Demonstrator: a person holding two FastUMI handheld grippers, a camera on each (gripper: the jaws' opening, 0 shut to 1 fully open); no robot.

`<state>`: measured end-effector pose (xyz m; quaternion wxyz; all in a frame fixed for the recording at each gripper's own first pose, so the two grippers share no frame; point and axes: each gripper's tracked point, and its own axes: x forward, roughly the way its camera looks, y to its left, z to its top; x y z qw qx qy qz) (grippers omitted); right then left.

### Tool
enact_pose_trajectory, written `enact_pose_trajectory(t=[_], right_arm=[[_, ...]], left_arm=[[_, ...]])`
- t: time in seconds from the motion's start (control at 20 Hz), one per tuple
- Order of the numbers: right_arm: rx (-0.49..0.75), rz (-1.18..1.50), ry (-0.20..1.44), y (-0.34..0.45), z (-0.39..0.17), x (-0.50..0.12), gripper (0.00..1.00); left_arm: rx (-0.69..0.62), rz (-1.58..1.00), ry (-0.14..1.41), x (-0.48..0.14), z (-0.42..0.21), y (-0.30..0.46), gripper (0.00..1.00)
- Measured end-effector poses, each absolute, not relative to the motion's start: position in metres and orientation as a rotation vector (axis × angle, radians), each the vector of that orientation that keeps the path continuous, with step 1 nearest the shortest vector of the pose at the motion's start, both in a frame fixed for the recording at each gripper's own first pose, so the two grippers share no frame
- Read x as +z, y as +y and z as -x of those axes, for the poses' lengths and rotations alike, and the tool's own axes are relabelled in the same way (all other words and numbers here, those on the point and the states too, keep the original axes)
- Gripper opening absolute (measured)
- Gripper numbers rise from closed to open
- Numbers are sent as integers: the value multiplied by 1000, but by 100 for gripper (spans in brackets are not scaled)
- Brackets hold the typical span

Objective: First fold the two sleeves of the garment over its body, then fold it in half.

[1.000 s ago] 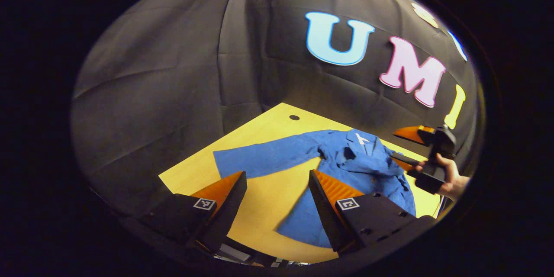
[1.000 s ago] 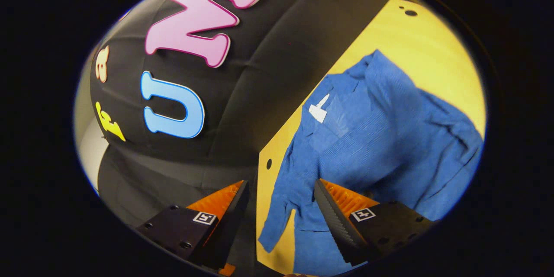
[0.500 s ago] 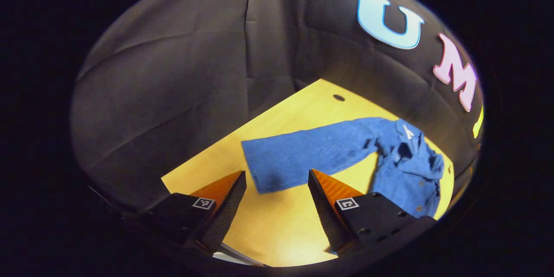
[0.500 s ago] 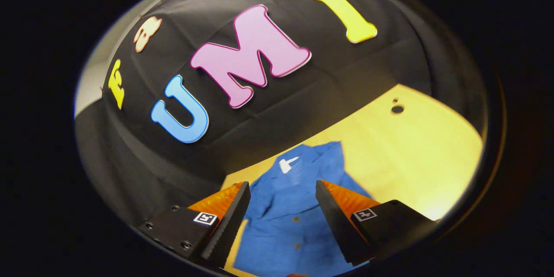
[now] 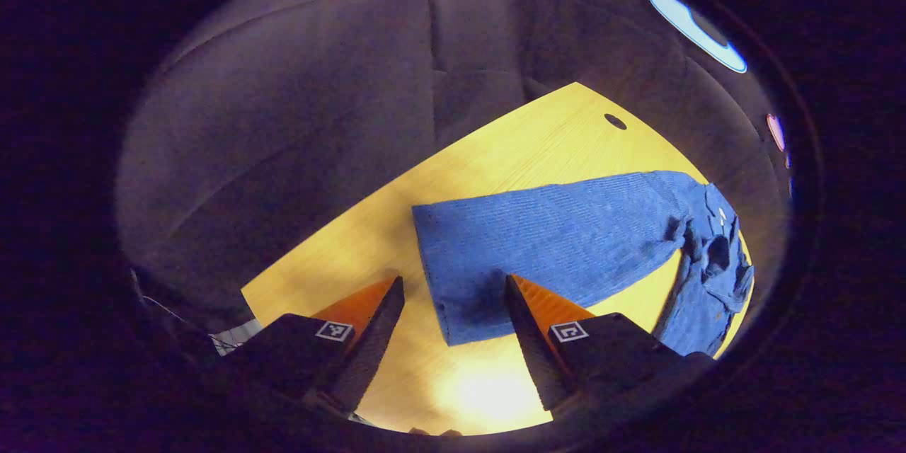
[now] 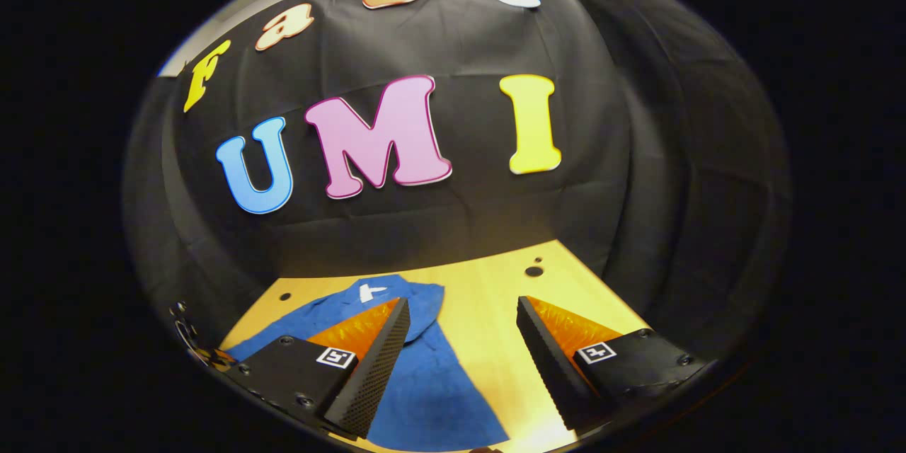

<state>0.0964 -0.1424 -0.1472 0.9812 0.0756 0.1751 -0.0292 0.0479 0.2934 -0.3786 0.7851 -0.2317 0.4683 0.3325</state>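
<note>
A: Where the left gripper view looks down, what lies on the table?

B: A blue ribbed knit garment (image 5: 601, 241) spread on a yellow wooden tabletop (image 5: 495, 156). One long sleeve (image 5: 552, 237) stretches flat across the wood, its cuff end nearest the camera. The body with the collar is bunched toward the right edge of that view.

A: And the left gripper (image 5: 453, 304)?

B: Its two fingers stand wide apart with nothing between them but the cuff end of the sleeve below. Whether the tips touch the cloth I cannot tell. A dark round hole (image 5: 615, 121) sits in the tabletop near its far corner.

A: What does the right gripper view give?

B: The same garment (image 6: 425, 382) lies at the lower left, a small white tag (image 6: 369, 291) at its collar, the hem spreading toward the camera. The right gripper (image 6: 463, 333) has its fingers spread apart as well, holding nothing; the left finger crosses in front of the blue cloth, the right one is over bare wood (image 6: 488, 297). Behind the table hangs the black cloth wall (image 6: 637, 156)
</note>
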Motion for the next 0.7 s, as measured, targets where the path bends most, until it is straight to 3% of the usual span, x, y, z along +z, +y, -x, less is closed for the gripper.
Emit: enact_pose_trajectory(t=[0.2, 0.35, 0.4, 0.55, 0.7], right_arm=[[-50, 25, 303, -140, -85, -122, 97], [-33, 45, 290, -129, -78, -112, 96], [-26, 28, 292, -122, -76, -110, 96], [-5, 4, 269, -108, -72, -101, 96], [5, 77, 245, -111, -77, -101, 96]], left_arm=[[691, 430, 1062, -381, -60, 284, 83], [676, 430, 1069, -380, -69, 279, 59], [663, 431, 1065, -381, -69, 279, 54], [663, 496, 989, -381, -80, 282, 11], [602, 584, 934, -376, -72, 279, 0]])
